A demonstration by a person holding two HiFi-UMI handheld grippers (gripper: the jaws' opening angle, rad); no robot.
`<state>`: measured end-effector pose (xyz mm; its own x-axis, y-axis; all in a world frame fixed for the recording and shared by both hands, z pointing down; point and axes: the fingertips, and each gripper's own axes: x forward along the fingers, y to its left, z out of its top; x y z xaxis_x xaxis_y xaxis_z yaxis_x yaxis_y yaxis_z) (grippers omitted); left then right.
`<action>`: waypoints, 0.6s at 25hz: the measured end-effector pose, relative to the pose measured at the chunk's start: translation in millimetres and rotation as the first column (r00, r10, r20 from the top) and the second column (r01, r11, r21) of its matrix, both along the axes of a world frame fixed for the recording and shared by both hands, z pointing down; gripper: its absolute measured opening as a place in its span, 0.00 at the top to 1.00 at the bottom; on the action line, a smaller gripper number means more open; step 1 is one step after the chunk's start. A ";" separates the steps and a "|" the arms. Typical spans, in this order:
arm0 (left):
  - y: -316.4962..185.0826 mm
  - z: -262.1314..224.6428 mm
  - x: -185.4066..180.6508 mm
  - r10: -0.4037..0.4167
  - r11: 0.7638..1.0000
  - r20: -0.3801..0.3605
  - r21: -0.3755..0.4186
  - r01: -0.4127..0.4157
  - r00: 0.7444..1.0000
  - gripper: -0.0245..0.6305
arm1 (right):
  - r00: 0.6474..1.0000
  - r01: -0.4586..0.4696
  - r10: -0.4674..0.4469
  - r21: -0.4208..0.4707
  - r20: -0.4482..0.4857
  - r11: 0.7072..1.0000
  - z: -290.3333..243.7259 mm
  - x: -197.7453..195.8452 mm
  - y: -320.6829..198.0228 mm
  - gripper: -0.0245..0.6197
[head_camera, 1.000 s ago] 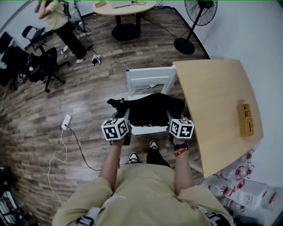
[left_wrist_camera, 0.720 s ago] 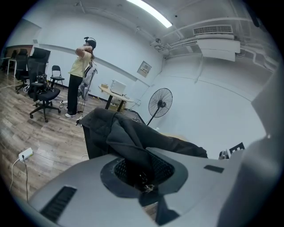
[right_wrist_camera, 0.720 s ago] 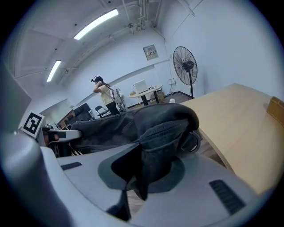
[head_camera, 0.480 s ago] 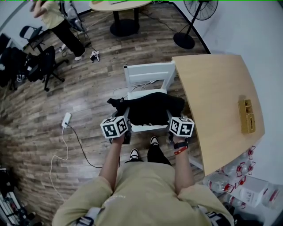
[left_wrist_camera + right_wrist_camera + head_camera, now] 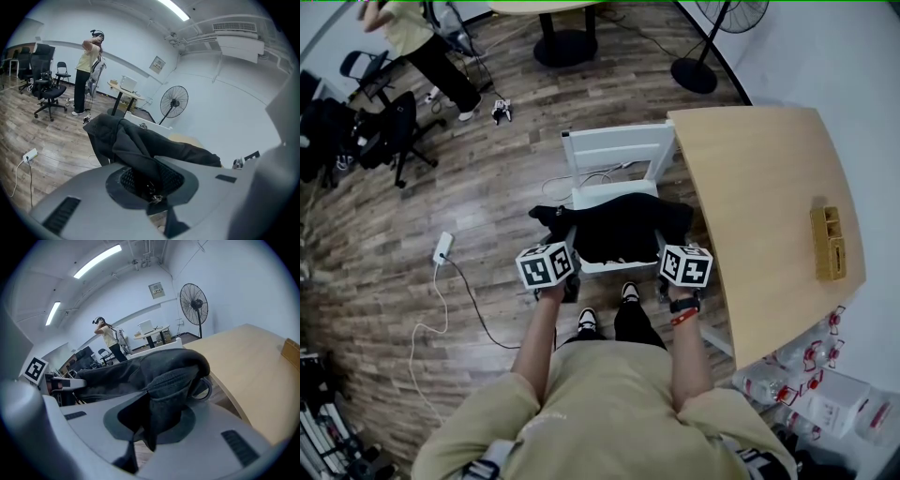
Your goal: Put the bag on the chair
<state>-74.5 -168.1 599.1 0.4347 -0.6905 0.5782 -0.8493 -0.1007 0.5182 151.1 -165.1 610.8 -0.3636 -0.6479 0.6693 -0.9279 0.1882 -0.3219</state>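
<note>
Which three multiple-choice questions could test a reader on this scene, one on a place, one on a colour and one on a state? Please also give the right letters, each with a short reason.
1. Where is the bag?
A. on the wooden table
B. over the seat of the chair
C. on the floor beside the fan

2. What colour is the chair?
A. white
B. red
C. green

3. How do the left gripper and the right gripper stand?
A. both open and empty
B. both shut on the bag
C. only the left one holds it

Answers:
1 B: the head view shows the black bag lying across the seat.
2 A: the back rail and the seat edge are white.
3 B: each gripper view shows black fabric pinched between its jaws.
</note>
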 end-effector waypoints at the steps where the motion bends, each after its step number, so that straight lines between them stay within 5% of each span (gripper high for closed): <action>1: 0.2 2.2 0.4 -0.001 1.000 0.001 -0.004 0.001 1.000 0.88 | 1.000 0.000 0.000 -0.004 0.001 1.000 2.1 0.3 0.0 0.86; 15: 6.4 42.9 10.4 -0.016 0.995 0.015 -0.095 0.018 1.000 0.88 | 1.000 0.021 -0.019 -0.098 0.015 0.995 48.6 9.2 0.9 0.86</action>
<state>-64.1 -161.7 642.0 0.4147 -0.6394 0.6475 -0.8578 -0.0372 0.5126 160.3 -164.1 659.4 -0.3858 -0.5721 0.7238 -0.9194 0.1737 -0.3528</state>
